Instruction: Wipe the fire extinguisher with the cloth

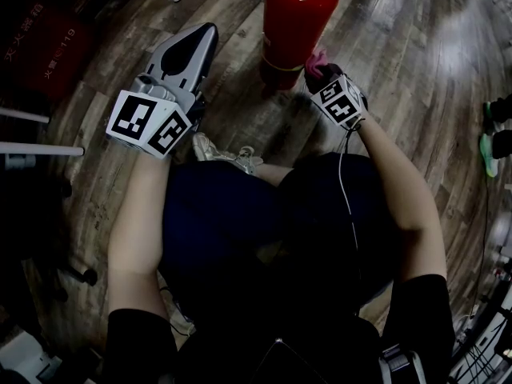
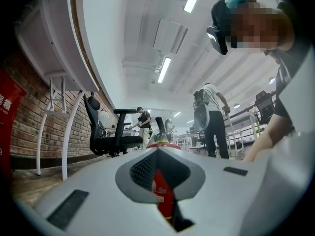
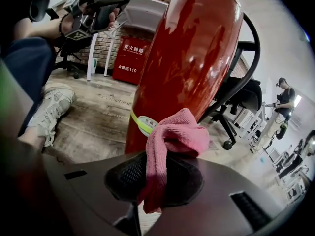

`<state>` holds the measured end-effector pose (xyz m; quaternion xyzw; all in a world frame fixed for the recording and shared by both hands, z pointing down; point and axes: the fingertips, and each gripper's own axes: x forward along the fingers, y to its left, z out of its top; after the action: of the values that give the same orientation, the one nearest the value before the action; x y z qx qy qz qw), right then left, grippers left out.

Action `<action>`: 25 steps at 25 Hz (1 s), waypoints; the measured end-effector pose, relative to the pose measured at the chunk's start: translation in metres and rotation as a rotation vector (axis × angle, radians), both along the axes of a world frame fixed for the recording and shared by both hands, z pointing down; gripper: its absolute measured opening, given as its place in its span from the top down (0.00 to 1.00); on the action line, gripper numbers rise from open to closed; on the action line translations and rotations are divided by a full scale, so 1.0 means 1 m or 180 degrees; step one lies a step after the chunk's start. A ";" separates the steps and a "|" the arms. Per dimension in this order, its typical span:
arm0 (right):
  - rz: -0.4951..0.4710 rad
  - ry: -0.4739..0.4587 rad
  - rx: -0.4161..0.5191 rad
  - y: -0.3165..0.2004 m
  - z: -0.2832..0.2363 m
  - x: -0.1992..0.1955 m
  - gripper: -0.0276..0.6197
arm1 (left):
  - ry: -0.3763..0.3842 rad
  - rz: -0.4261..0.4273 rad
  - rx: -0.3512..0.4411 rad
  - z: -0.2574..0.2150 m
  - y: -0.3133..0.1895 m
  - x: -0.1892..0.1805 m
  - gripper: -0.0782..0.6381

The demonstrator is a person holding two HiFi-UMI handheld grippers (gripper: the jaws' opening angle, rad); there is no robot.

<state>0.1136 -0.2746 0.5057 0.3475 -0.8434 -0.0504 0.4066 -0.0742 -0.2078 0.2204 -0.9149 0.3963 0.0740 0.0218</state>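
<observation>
Right claw [image 3: 157, 181]: clamped narrow on the pink cloth [image 3: 174, 134]. A bunched fold sticks out ahead of the jaws and a tail hangs down through the gap.

Cloth contact: the fold sits low on the fire extinguisher [image 3: 192, 58], right by the yellow-green band [image 3: 142, 123]. It looks pressed to the red shell, but I can't swear it's touching.

Extinguisher: standing upright on the wooden floor [image 1: 240, 118], directly in front of my knees, with my right claw at its lower right side.

Left claw [image 1: 196, 42]: jaws together and holding nothing. It's raised to the left of the cylinder, clear of it and pointing roughly its way. It isn't steadying the body.

My shoe [image 3: 51, 107]: planted on the floor just left of the extinguisher's base.

Progress, as I judge it: early or mid-wipe. The cloth is gripped and at the surface, working the bottom of the cylinder. The shell shines all the way up, so I can't tell which parts have been wiped.

Left to do, I reckon: the tall upper body, the far side, the shoulder and the valve at the top.

Further back: a red cabinet [image 3: 130, 58] with white lettering against the brick wall, and a black office chair [image 2: 110, 132]. Beyond them, people are standing among benches under ceiling strip lights.
</observation>
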 end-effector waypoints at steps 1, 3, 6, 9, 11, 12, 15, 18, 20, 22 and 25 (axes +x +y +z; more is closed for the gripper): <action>-0.0032 0.0033 -0.0023 0.002 0.005 -0.002 0.85 | 0.0003 0.0000 -0.0001 0.000 0.000 0.000 0.87; -0.0105 0.0118 -0.0073 0.006 0.014 -0.005 0.85 | 0.0008 -0.0003 -0.0003 0.000 -0.001 -0.001 0.87; -0.0205 0.0230 -0.0138 0.011 0.025 -0.009 0.85 | 0.0013 -0.0010 -0.0008 0.000 -0.002 -0.001 0.87; -0.0263 0.0324 -0.0186 0.011 0.034 -0.008 0.85 | 0.0020 -0.0016 -0.0009 0.000 -0.003 -0.002 0.87; -0.0309 0.0413 -0.0219 0.009 0.043 -0.008 0.85 | 0.0026 -0.0022 -0.0017 0.001 -0.004 -0.003 0.87; -0.0331 0.0463 -0.0232 0.009 0.047 -0.007 0.85 | 0.0029 -0.0024 -0.0021 0.001 -0.004 -0.002 0.87; -0.0391 0.0604 -0.0267 0.005 0.060 -0.006 0.85 | 0.0041 -0.0029 -0.0033 0.001 -0.005 -0.004 0.87; -0.0426 0.0691 -0.0303 0.003 0.070 -0.005 0.85 | 0.0070 -0.0022 -0.0050 0.001 -0.006 -0.005 0.87; -0.0436 0.0708 -0.0314 0.001 0.076 -0.005 0.85 | 0.0083 -0.0011 -0.0052 0.001 -0.007 -0.005 0.87; -0.0426 0.0710 -0.0347 -0.001 0.084 -0.002 0.85 | 0.0089 -0.0002 -0.0051 0.000 -0.008 -0.004 0.87; -0.0407 0.0706 -0.0401 -0.001 0.093 -0.002 0.85 | 0.0091 0.0014 -0.0052 -0.001 -0.008 -0.003 0.87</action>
<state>0.1119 -0.2758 0.5983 0.2592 -0.8152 -0.0613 0.5143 -0.0770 -0.2158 0.2193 -0.9147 0.3952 0.0839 0.0085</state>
